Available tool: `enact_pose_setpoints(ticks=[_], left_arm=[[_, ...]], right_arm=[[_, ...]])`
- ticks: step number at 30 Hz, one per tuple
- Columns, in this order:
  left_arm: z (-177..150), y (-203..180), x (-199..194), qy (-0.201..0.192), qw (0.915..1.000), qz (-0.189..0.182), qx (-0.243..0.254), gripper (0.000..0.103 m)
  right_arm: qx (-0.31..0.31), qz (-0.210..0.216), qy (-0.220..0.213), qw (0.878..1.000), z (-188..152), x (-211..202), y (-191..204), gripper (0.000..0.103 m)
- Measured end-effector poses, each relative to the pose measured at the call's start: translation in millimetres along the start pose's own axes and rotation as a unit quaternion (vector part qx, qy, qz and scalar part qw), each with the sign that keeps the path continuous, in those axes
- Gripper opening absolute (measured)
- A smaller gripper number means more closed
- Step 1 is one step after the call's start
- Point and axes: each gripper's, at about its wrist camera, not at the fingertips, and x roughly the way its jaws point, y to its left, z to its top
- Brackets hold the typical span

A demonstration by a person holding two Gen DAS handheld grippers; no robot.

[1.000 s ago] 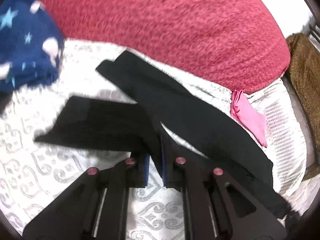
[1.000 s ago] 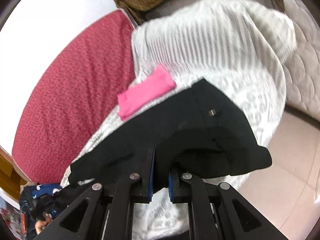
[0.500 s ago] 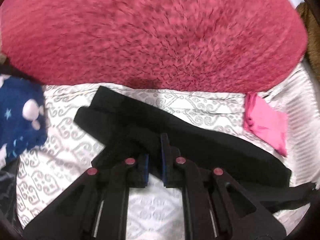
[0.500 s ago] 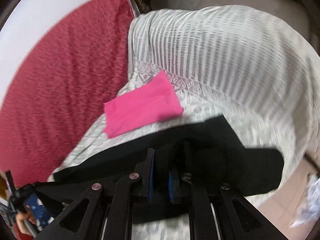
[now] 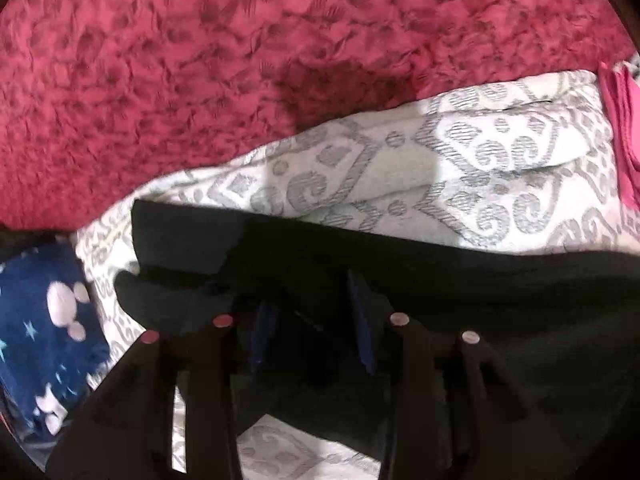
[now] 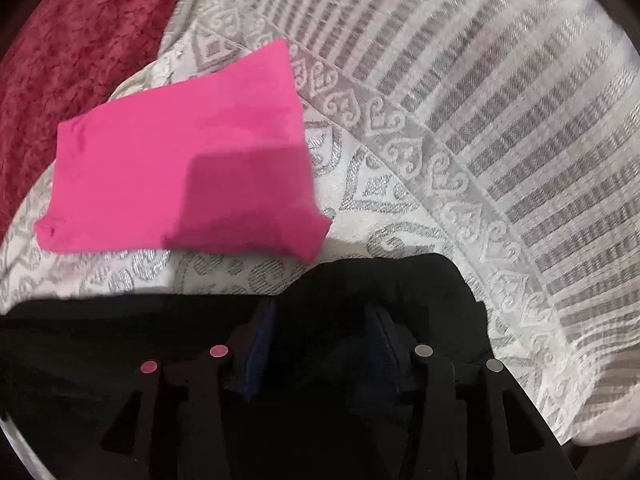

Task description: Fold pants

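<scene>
Black pants (image 5: 460, 280) are laid flat on a patterned sheet (image 5: 460, 184); both grippers (image 5: 310, 312) (image 6: 320, 332) are spread, released.

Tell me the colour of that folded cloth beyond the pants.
Bright pink folded cloth, plain; clearest in the right wrist view.

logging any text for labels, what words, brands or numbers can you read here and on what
None: no readable text in either view.
black pants: no visible tag or print.
pink folded cloth: plain.
blue fleece: only stars and white shapes, no letters.
White bedspread: woven pattern only.
</scene>
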Motion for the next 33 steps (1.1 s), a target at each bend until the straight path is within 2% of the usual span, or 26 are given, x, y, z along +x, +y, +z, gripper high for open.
enact_pose_setpoints(ticks=[5, 7, 8, 9, 10, 12, 13, 15, 18, 20, 23, 24, 26, 27, 30, 32, 33], left_arm=[[-10, 20, -44, -0.021, 0.9983, -0.041, 0.036, 0.047], [-16, 33, -65, -0.030, 0.9962, -0.066, 0.048, 0.048], [-19, 44, -76, -0.035, 0.9952, -0.078, 0.049, 0.050], [-23, 52, -86, -0.041, 0.9948, -0.080, 0.048, 0.060], [-27, 64, -99, -0.058, 0.9955, -0.059, 0.045, 0.077], [-36, 82, -117, -0.104, 0.9933, 0.012, 0.048, 0.089], [-43, 90, -127, -0.129, 0.9881, 0.057, 0.060, 0.089], [-57, 106, -132, -0.150, 0.9824, 0.090, 0.066, 0.090], [-83, 130, -120, -0.155, 0.9846, 0.069, 0.043, 0.090], [-106, 142, -99, -0.146, 0.9879, 0.044, 0.027, 0.090], [-143, 147, -57, -0.122, 0.9925, -0.002, -0.004, 0.090], [-152, 150, -45, -0.116, 0.9930, -0.017, -0.014, 0.090], [-167, 152, -22, -0.112, 0.9920, -0.048, -0.035, 0.090], [-170, 153, -14, -0.114, 0.9907, -0.060, -0.043, 0.090], [-172, 161, 6, -0.130, 0.9803, -0.124, -0.083, 0.090], [-166, 168, 17, -0.141, 0.9685, -0.169, -0.115, 0.090], [-161, 170, 22, -0.148, 0.9625, -0.188, -0.127, 0.090]], right_arm=[[-0.002, 0.005, -0.013, 1.000, -3, -19, -8, 0.049], [0.010, 0.014, -0.012, 1.000, -4, -26, -18, 0.053], [0.024, 0.013, -0.011, 1.000, -2, -29, -26, 0.060], [0.037, 0.014, -0.010, 0.999, 2, -33, -32, 0.065], [0.058, 0.019, -0.009, 0.998, 5, -36, -40, 0.066], [0.092, 0.007, -0.001, 0.996, 6, -39, -53, 0.066], [0.103, -0.006, -0.002, 0.995, 3, -44, -52, 0.066], [0.092, -0.009, -0.018, 0.996, -4, -56, -47, 0.066], [0.023, 0.002, -0.059, 0.998, -14, -81, -11, 0.066], [-0.069, 0.019, -0.105, 0.992, -28, -105, 38, 0.066], [-0.198, 0.065, -0.145, 0.967, -47, -133, 108, 0.066], [-0.253, 0.095, -0.156, 0.950, -59, -144, 143, 0.066], [-0.324, 0.133, -0.169, 0.921, -77, -158, 192, 0.066], [-0.372, 0.156, -0.176, 0.898, -89, -165, 228, 0.066], [-0.455, 0.187, -0.186, 0.850, -109, -171, 303, 0.066], [-0.502, 0.190, -0.197, 0.820, -118, -172, 356, 0.066], [-0.515, 0.193, -0.200, 0.811, -118, -171, 374, 0.066]])
